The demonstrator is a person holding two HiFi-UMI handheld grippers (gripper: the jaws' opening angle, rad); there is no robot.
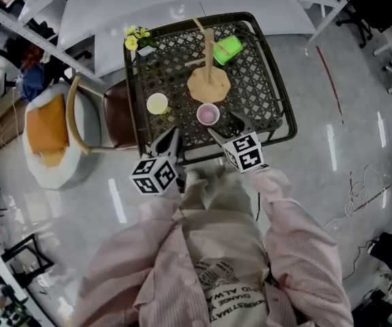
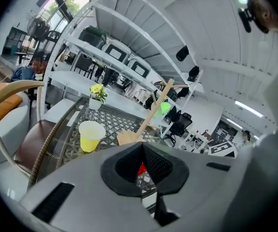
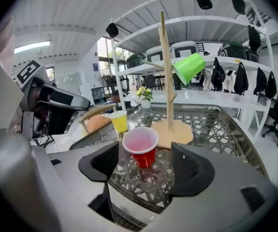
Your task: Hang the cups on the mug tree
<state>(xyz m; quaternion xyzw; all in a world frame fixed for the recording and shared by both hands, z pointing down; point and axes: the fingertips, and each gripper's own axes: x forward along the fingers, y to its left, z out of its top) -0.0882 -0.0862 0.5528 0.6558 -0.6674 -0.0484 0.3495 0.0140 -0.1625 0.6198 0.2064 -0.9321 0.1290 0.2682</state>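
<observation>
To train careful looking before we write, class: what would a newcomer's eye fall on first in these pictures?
A bright green cup hangs mouth-down on a branch of the wooden mug tree, which stands on the lattice table. A red cup stands upright just ahead of the open right gripper. A yellow cup stands further back to its left.
</observation>
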